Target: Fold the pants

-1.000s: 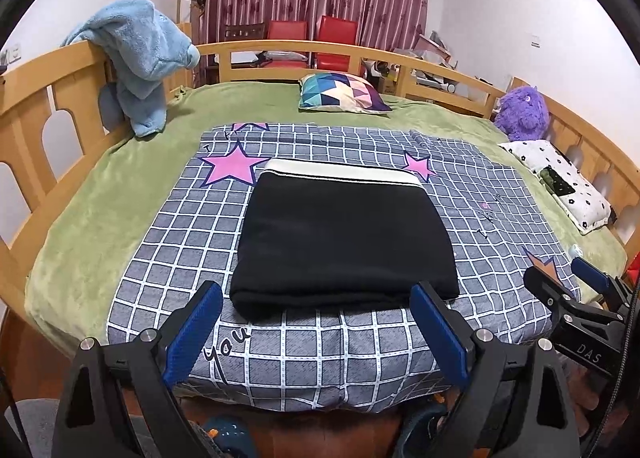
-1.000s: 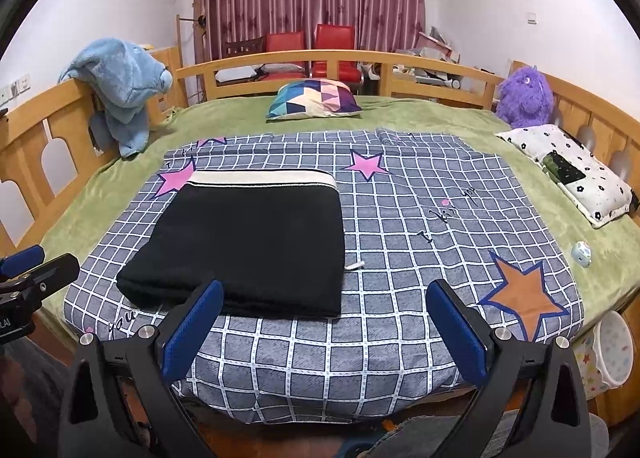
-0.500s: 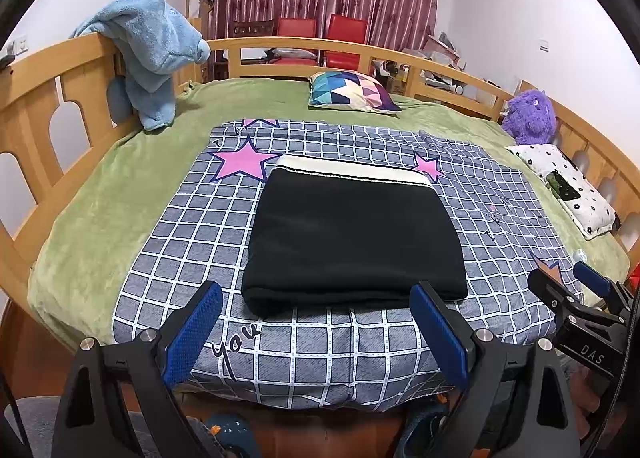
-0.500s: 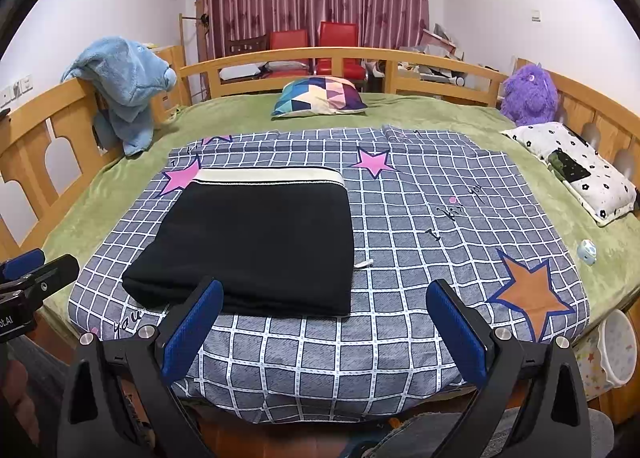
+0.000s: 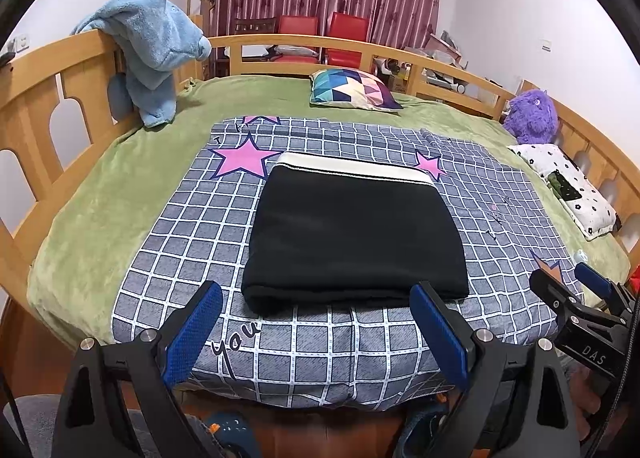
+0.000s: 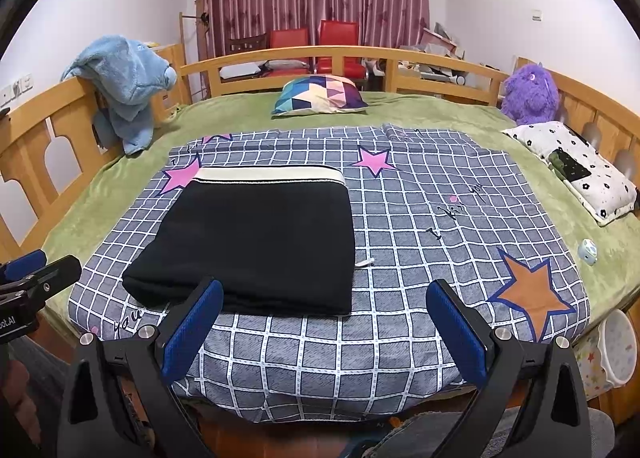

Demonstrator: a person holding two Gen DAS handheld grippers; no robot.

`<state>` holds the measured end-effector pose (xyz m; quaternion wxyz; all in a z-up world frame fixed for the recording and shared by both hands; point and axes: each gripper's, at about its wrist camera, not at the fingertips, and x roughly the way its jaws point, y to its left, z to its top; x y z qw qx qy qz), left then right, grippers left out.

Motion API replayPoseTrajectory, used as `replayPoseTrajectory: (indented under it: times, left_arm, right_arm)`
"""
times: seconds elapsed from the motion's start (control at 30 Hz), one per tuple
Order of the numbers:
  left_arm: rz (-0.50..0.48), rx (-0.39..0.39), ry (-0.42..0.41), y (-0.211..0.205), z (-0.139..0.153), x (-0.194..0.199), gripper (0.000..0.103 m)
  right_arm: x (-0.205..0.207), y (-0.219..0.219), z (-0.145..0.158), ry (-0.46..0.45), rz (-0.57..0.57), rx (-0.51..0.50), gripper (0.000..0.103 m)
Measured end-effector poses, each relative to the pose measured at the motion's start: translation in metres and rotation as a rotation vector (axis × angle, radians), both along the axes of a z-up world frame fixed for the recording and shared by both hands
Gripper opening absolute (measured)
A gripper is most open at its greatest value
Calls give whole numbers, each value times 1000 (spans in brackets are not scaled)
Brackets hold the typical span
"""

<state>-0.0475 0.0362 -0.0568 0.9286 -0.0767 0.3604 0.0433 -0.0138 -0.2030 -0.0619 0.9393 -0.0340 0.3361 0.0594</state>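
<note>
The black pants (image 5: 352, 234) lie folded into a flat rectangle with a cream waistband at the far edge, on the grey checked sheet (image 5: 192, 234). They also show in the right wrist view (image 6: 256, 242), left of centre. My left gripper (image 5: 316, 332) is open and empty, held back from the pants' near edge. My right gripper (image 6: 324, 332) is open and empty, over the sheet's near edge to the right of the pants. Each gripper shows at the edge of the other's view.
The bed has a wooden rail (image 5: 44, 105) all around and a green blanket (image 5: 100, 193). A blue plush (image 5: 148, 53) hangs on the left rail. A patterned cushion (image 6: 320, 93), a purple plush (image 6: 528, 93) and a spotted pillow (image 6: 576, 173) lie at the back and right.
Both grippers have drawn back and risen slightly from the bed, staying open. The folded pants have not moved.
</note>
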Motion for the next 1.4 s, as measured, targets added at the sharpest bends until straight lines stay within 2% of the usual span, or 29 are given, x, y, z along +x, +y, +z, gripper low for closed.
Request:
replayPoseTrajectory:
  times: [1.13, 1.4]
  left_arm:
    - [-11, -4, -2, 2, 1, 1, 95]
    - [-16, -33, -12, 6, 3, -1, 95]
  right_arm:
    - [0, -10, 3, -13, -6, 17, 100]
    - [1, -10, 2, -19, -3, 16, 100]
